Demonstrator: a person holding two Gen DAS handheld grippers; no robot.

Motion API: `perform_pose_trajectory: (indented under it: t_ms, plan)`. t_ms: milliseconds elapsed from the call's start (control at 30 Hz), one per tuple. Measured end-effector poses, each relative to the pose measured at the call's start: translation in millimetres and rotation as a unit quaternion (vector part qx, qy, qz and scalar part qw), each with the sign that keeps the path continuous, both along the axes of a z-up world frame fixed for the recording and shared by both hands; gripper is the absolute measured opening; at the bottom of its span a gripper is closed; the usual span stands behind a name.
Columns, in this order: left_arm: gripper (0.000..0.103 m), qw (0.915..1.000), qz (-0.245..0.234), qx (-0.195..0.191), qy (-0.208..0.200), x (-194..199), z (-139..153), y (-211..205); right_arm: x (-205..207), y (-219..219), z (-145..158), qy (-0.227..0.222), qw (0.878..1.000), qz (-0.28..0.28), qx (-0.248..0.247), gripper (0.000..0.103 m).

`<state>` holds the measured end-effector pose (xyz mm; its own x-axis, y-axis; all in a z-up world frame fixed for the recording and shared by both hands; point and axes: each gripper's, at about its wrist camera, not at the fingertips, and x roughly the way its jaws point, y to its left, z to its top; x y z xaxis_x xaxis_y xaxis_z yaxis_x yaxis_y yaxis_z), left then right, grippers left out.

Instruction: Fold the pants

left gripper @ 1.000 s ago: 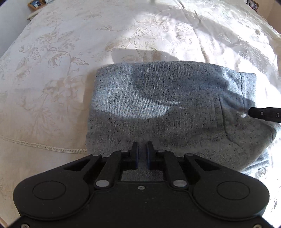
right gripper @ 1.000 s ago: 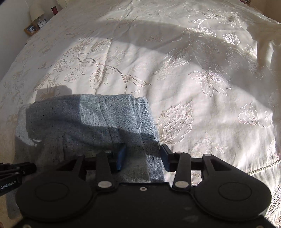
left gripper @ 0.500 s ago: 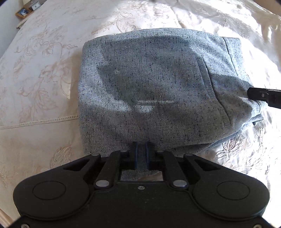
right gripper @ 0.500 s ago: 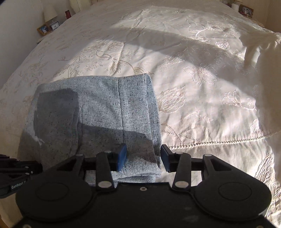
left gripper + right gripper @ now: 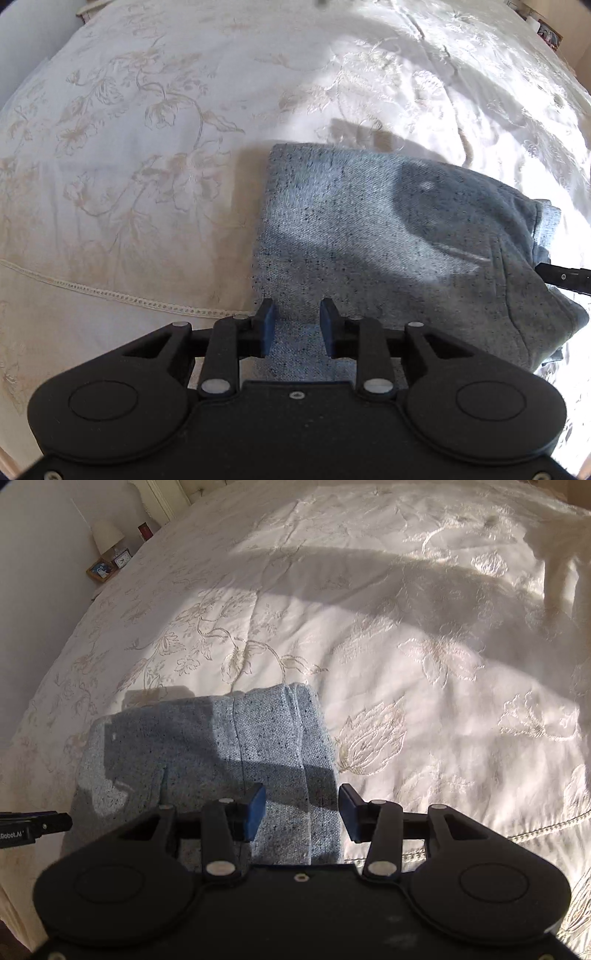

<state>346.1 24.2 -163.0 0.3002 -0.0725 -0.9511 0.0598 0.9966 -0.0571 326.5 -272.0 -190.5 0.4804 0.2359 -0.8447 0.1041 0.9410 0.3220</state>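
The grey speckled pants (image 5: 388,236) lie folded into a thick rectangle on the bed; they also show in the right wrist view (image 5: 207,753). My left gripper (image 5: 297,321) is open, its blue fingers astride the near left edge of the fold with cloth between them. My right gripper (image 5: 301,808) is open wide over the near right edge of the fold, its fingers either side of the cloth. The tip of the right gripper shows at the right edge of the left wrist view (image 5: 565,277), and the left gripper's tip at the left edge of the right wrist view (image 5: 33,827).
A cream bedspread (image 5: 147,147) with embroidered flowers covers the bed, with a lace seam (image 5: 110,295) near the front. A bedside table with a lamp (image 5: 107,535), a clock and a framed photo stands at the far left. A rumpled white fold of cloth (image 5: 561,546) lies at the far right.
My left gripper has opened from shut on the pants' near edge. The folded pants have been set down further back on the bed. My right gripper stays open.
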Motion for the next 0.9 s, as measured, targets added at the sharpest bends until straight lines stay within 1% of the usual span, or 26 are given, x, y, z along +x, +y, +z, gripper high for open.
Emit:
perform_pose_trajectory:
  t_ms: [67, 133, 267, 367, 433, 500, 533, 600, 700, 733, 767, 833, 900]
  plan:
    - [0.038, 0.9997, -0.007, -0.015, 0.02, 3.6, -16.1, 4.8, 9.2, -3.9, -13.1, 0.021, 1.0, -0.008, 0.016, 0.049]
    - [0.04, 0.9994, -0.011, -0.025, 0.02, 5.3, -24.2, 8.2, 13.9, -8.7, -23.0, 0.021, 0.999, -0.019, 0.029, 0.053]
    - [0.047, 0.9989, -0.023, -0.04, 0.005, 8.0, -28.0, 13.6, 17.8, -11.9, -32.6, 0.02, 0.998, -0.033, 0.045, 0.057]
    - [0.048, 0.9982, -0.036, -0.047, 0.008, 13.1, -24.5, 17.2, 16.8, -12.3, -34.5, 0.009, 0.999, -0.027, 0.045, 0.058]
    - [0.049, 0.9986, -0.025, -0.046, -0.006, 10.8, -15.2, 22.6, 15.8, -13.3, -33.5, 0.006, 0.999, -0.022, 0.048, 0.058]
    - [0.055, 0.9996, -0.005, -0.025, -0.013, 8.2, -16.0, 27.7, 14.9, -17.3, -32.0, 0.009, 0.998, -0.022, 0.056, 0.058]
    - [0.059, 0.9996, 0.004, -0.025, -0.011, 7.8, -18.8, 30.6, 14.2, -19.5, -31.3, 0.012, 0.998, -0.021, 0.061, 0.058]
    - [0.06, 0.999, 0.019, -0.04, -0.003, 8.4, -25.6, 34.8, 7.9, -22.4, -27.0, 0.016, 0.997, -0.018, 0.067, 0.058]
    - [0.061, 0.9975, 0.031, -0.064, 0.0, 17.1, -30.6, 30.2, 7.6, -24.9, -30.0, 0.013, 0.997, -0.016, 0.069, 0.059]
    - [0.062, 0.9966, 0.03, -0.076, -0.001, 21.1, -31.9, 26.6, 9.1, -24.7, -31.5, 0.012, 0.997, -0.016, 0.069, 0.059]
    - [0.066, 0.9957, 0.028, -0.089, 0.001, 24.4, -32.9, 23.7, 10.0, -24.1, -31.8, 0.01, 0.997, -0.016, 0.069, 0.059]
    - [0.072, 0.9949, 0.036, -0.093, 0.014, 32.9, -37.1, 16.5, 13.5, -23.7, -33.7, 0.005, 0.997, -0.02, 0.071, 0.059]
    - [0.072, 0.9945, 0.045, -0.092, 0.023, 36.5, -39.1, 14.8, 13.2, -26.3, -35.8, 0.0, 0.996, -0.029, 0.08, 0.059]
